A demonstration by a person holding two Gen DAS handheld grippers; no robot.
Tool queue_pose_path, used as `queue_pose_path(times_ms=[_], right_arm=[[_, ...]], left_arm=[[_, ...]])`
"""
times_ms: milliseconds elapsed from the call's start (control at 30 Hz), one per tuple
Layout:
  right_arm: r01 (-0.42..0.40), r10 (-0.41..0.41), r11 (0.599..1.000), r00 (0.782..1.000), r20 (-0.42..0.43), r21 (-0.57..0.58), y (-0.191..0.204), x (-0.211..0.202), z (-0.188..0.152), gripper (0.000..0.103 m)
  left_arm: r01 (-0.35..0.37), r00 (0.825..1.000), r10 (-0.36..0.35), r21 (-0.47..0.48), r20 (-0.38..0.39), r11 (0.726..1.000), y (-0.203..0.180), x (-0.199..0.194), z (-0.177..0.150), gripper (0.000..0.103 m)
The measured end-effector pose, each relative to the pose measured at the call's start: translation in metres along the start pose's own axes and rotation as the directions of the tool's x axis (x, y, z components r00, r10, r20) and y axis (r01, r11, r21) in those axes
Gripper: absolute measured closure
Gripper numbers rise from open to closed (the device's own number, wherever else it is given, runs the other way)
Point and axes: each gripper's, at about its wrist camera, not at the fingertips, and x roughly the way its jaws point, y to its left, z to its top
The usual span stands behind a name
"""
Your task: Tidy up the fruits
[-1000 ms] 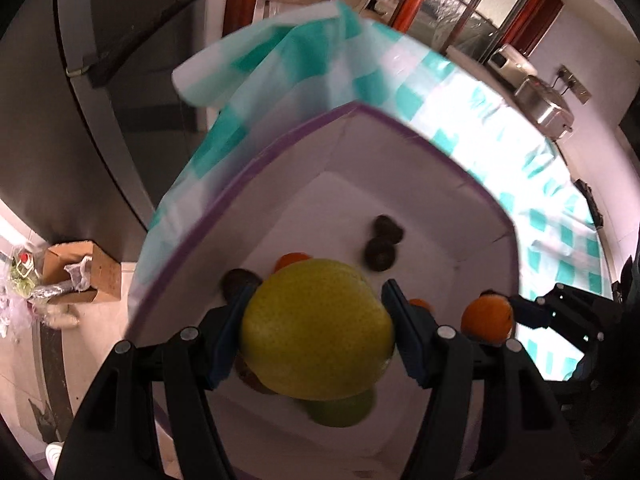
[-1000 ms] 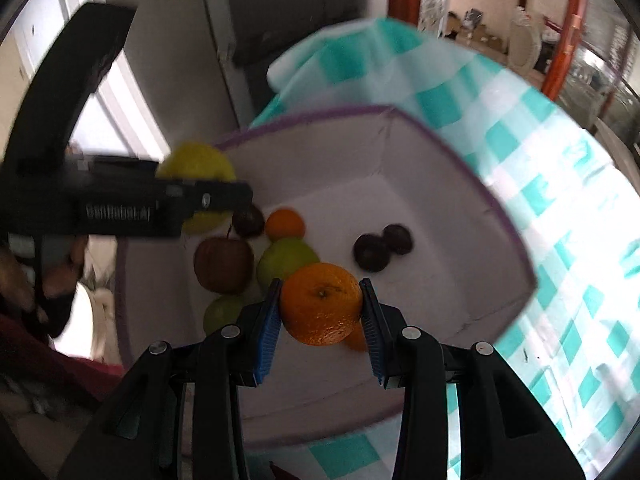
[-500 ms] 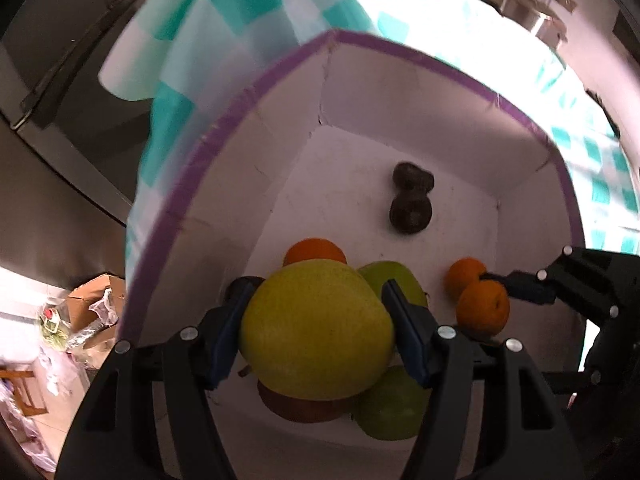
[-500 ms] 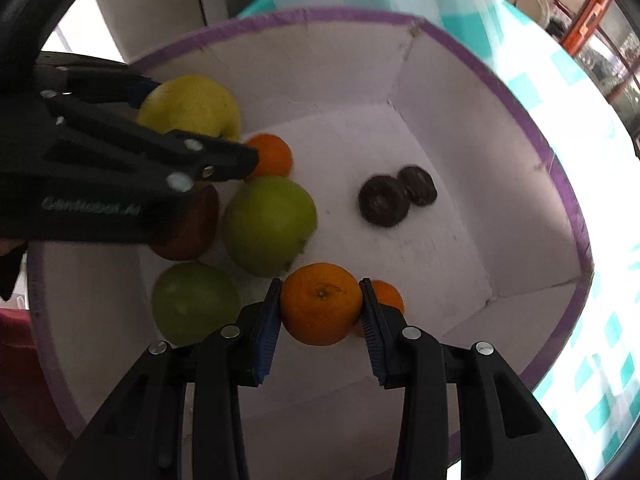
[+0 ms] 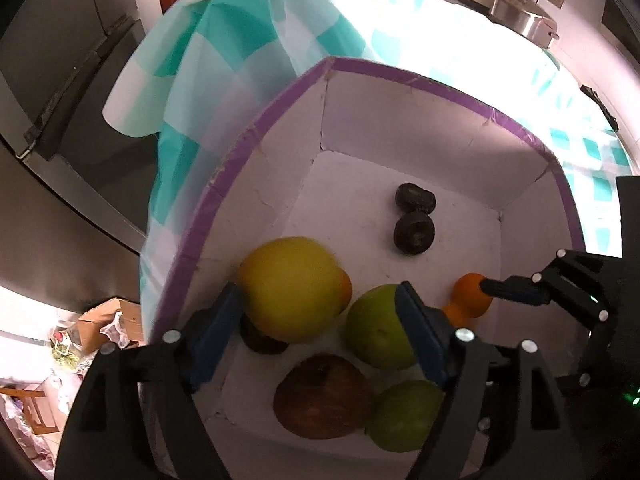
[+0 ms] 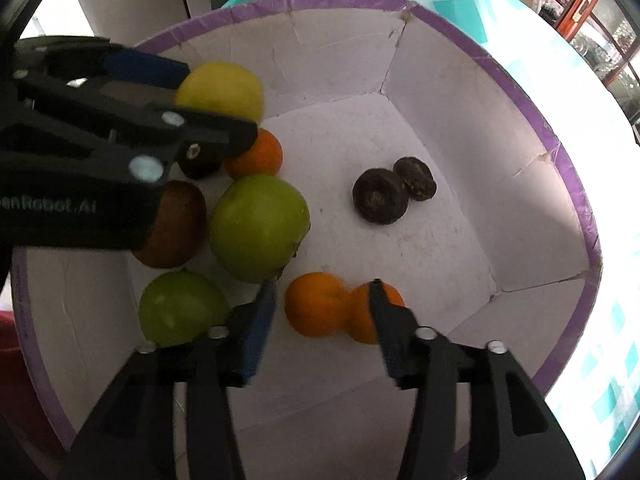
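Observation:
A white box with a purple rim (image 5: 400, 76) (image 6: 480, 60) sits on the checked tablecloth and holds the fruit. My left gripper (image 5: 320, 332) is open inside it; the yellow fruit (image 5: 292, 288) (image 6: 220, 90) lies free just past its left finger. My right gripper (image 6: 320, 320) is open; an orange (image 6: 316, 308) rests on the box floor between its fingers, touching a second orange (image 6: 372, 312). Two green apples (image 6: 260, 226) (image 6: 180, 306), a brown fruit (image 6: 176, 224), a third orange (image 6: 256, 156) and two dark fruits (image 6: 380, 196) (image 5: 414, 232) lie in the box.
The teal and white checked tablecloth (image 5: 248, 40) covers the table around the box. A dark cabinet (image 5: 60, 100) stands to the left. Metal pots (image 5: 520, 20) sit at the far table edge. A cardboard box (image 5: 108, 324) lies on the floor below.
Both grippers have opened inside the box. The yellow fruit has dropped from the left gripper and the orange from the right gripper; both now rest among the other fruit.

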Motion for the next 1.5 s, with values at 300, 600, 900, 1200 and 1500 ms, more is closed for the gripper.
queue_pose_path(times_ms=[300,600,900,1200,1500], right_arm=[[0.095,-0.105,0.992,0.987,0.118,0.088,-0.022,-0.029,0.005,0.019],[0.102,-0.136,0.988,0.937,0.323,0.12,-0.054,-0.088,0.019,0.016],[-0.013,-0.021,0.991,0.969,0.245,0.135,-0.063,-0.091,0.019,0.016],[0.009,-0.012,1.0,0.99,0.138,0.017,-0.049,-0.06,0.002,0.016],[-0.012,0.012,1.0,0.994,0.112,0.002,-0.052,-0.055,-0.004,0.016]], left_arm=[[-0.055,0.986,0.058,-0.023,0.154,0.998,0.006,-0.039,0.002,0.002],[-0.192,0.92,0.248,-0.201,0.305,0.961,-0.002,-0.112,0.015,0.002],[-0.245,0.95,0.288,-0.287,0.119,0.926,-0.012,-0.111,-0.005,0.002],[-0.224,0.97,0.242,-0.314,0.021,0.923,-0.028,-0.087,-0.025,0.002],[-0.211,0.975,0.222,-0.345,-0.008,0.915,-0.031,-0.08,-0.029,0.002]])
